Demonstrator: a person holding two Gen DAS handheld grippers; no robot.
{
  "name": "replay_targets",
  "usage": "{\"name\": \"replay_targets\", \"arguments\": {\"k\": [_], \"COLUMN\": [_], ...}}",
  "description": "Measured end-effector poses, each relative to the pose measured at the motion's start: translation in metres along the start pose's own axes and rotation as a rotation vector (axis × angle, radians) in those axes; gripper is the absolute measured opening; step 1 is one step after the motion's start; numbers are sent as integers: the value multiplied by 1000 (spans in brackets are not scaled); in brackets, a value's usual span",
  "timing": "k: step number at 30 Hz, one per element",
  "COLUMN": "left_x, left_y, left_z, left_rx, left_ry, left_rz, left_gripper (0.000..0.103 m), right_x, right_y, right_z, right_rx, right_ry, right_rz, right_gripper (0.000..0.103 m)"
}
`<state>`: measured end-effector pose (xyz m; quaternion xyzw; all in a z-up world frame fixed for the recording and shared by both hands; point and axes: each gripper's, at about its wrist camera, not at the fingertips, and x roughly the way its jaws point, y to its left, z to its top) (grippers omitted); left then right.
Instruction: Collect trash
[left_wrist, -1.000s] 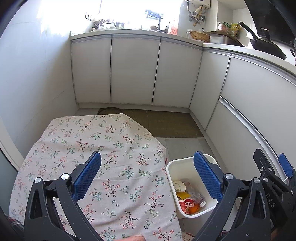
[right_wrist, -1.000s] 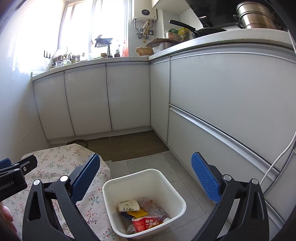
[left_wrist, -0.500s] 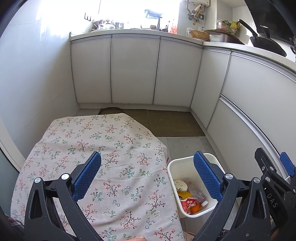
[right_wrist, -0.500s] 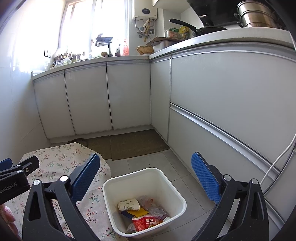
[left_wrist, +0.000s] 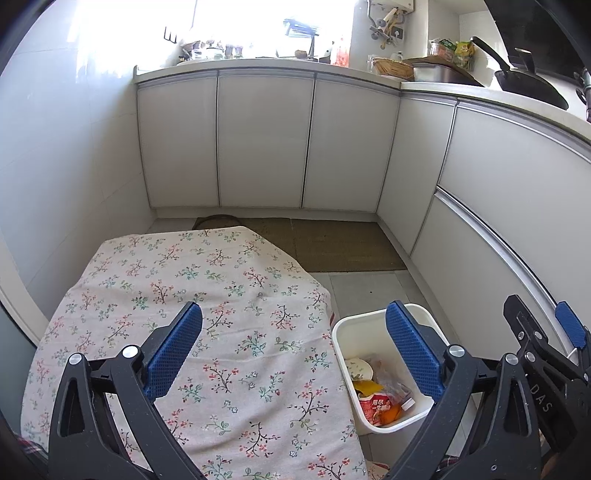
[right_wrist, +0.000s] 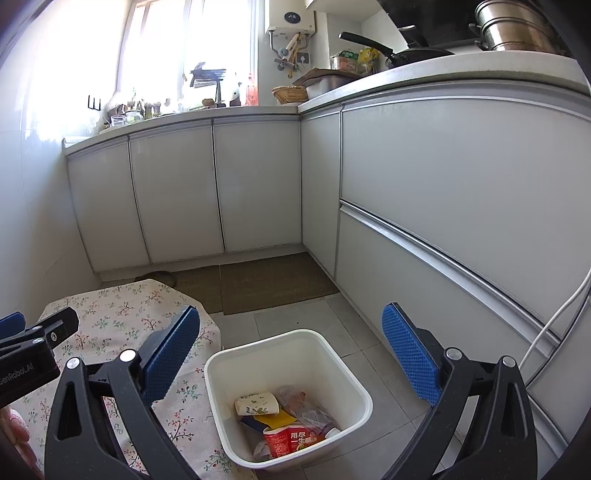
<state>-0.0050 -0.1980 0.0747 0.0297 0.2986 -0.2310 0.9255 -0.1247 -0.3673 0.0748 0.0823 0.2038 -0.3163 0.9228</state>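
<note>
A white square bin (right_wrist: 221, 373) stands on the tiled floor right of the table; it also shows in the left wrist view (left_wrist: 340, 332). Inside lie a paper cup (right_wrist: 256, 403), a red carton (right_wrist: 291, 439), a yellow wrapper (right_wrist: 275, 419) and clear plastic (right_wrist: 306, 406). My left gripper (left_wrist: 293, 350) is open and empty above the table's right edge. My right gripper (right_wrist: 291, 354) is open and empty above the bin. No loose trash shows on the floral tablecloth (left_wrist: 184, 295).
Grey kitchen cabinets (right_wrist: 443, 184) run along the back and right. A brown mat (right_wrist: 273, 282) lies on the floor by the cabinets. A white cable (right_wrist: 554, 321) hangs at the right. The counter holds a pan (right_wrist: 399, 51) and pots.
Both grippers have drifted slightly back and up; the bin sits a little lower in each view. Both stay open and empty.
</note>
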Motion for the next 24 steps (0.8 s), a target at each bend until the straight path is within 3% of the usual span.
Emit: {"name": "replay_targets", "arguments": {"k": [13,19,24], "left_x": [2,4,3], "left_y": [-4,-4,-4], "left_z": [0,0,-1], "left_rx": [22,8,11], "left_ry": [-7,13,24], "left_rz": [-34,-26,-16], "left_gripper": [82,94,96], "right_x": [2,3,2], "right_y": [0,-2,-3], "right_z": [-1,-1,-1], "right_rx": [-5,-5,-3], "right_ry": [8,10,9], "right_rz": [3,2,1], "right_gripper": [96,96,96]}}
